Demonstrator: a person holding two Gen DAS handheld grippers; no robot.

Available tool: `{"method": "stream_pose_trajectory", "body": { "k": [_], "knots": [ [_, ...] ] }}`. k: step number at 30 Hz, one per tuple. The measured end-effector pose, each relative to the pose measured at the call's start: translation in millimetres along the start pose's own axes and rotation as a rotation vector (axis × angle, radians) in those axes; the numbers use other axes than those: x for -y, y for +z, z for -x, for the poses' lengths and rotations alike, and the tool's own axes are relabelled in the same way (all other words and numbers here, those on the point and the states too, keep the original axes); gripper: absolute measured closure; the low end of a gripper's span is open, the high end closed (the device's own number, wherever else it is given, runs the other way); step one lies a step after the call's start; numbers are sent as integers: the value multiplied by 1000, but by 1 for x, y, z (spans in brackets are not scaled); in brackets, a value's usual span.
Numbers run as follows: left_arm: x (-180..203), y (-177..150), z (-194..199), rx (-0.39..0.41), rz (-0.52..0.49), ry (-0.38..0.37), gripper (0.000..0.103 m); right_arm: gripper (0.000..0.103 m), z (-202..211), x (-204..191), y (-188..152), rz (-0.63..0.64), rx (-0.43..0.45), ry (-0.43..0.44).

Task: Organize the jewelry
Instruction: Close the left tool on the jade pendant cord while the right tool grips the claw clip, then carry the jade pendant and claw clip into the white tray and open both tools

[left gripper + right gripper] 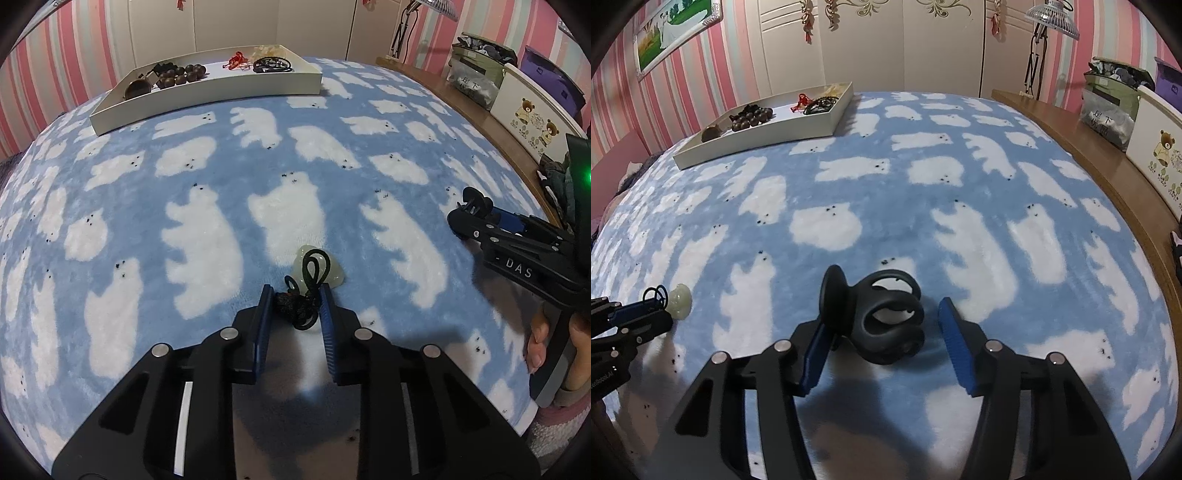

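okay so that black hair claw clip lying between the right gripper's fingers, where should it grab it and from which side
Probably by the clip's looped body, coming in from the near side along the blanket. The right gripper is open with the body between its fingers; the flat paddle handle stands up by the left finger, so squeezing there might spring it open.

Fuzzy fleece blanket (258, 155), glossy pendant (334, 275)

polar-bear blanket (886, 206) | wooden ledge (1082, 147) | fan (1052, 16), perhaps | striped wall (713, 62)
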State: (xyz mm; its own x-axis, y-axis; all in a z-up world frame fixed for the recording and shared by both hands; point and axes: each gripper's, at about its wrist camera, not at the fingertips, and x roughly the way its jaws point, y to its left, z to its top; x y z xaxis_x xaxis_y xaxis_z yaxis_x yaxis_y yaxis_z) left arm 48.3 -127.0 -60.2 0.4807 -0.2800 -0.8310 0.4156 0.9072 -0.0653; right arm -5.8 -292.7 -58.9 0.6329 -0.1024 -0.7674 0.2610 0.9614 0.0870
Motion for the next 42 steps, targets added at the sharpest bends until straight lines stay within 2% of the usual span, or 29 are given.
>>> {"method": "stream_pose_trajectory", "body": {
  "k": [3,11,17,20,23,26,29,31,33,37,42],
  "knots": [
    [-2,1,0,0,6,-8,80,58,0,-1,0,-2,-1,20],
    [-6,5,5,25,1,-8,81,58,3,-14,7,42,25,-34],
    [-30,25,4,34,38,-9,81,58,4,-28,36,45,45,2],
    [-49,46,11,65,58,15,81,58,7,-39,58,47,61,32],
    [-66,72,17,121,56,78,81,58,5,-51,83,52,81,49],
    [-83,95,23,142,78,67,81,58,-4,-63,110,58,80,65],
    [-101,129,30,196,103,46,82,58,-18,-73,145,44,73,107],
    [-110,151,30,227,117,56,82,58,-28,-80,164,32,69,127],
    [-119,173,24,232,134,54,81,58,-41,-89,185,26,63,147],
    [-140,217,-3,194,183,20,82,59,-75,-108,223,40,38,147],
    [-148,251,-36,180,182,4,82,59,-111,-120,258,30,27,135]
  ]
}}
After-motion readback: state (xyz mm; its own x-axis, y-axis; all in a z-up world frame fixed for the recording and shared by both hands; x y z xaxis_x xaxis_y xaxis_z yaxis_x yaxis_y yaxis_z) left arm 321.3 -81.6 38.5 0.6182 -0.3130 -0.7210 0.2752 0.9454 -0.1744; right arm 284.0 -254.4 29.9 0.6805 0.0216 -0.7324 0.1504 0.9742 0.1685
